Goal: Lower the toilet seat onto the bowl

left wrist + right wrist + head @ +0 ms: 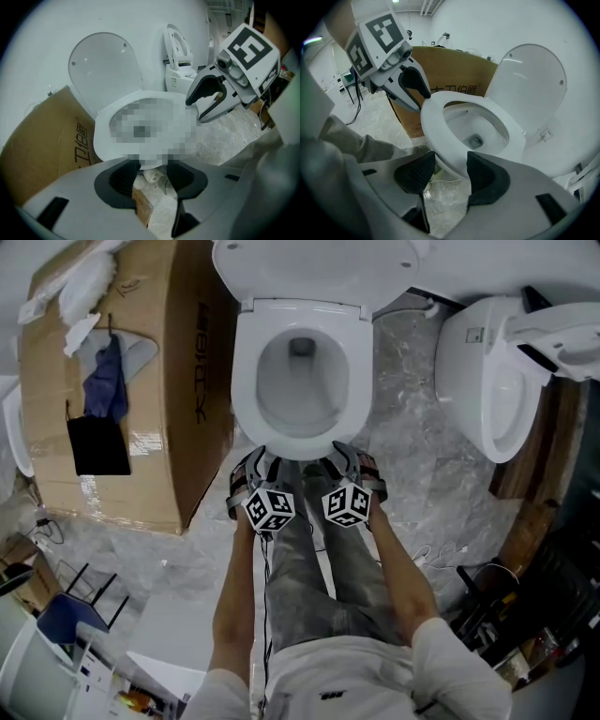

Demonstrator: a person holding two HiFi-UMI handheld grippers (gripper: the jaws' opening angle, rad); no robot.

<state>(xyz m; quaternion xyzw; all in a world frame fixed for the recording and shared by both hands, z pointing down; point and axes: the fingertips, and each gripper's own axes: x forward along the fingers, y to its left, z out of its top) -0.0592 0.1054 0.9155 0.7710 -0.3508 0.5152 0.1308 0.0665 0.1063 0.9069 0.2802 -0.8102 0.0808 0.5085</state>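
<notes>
Seat point(246, 371) flat on bowl point(286, 404); lid point(319, 268) up; cardboard box point(183, 381) beside bowl.

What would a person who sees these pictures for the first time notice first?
The white toilet in the middle of the head view stands out: its seat lies on the bowl, its lid stands up behind. Just before its front edge hang the left gripper and the right gripper side by side, jaws apart, gripping nothing. A big cardboard box lies at the left, a second toilet at the right.
</notes>
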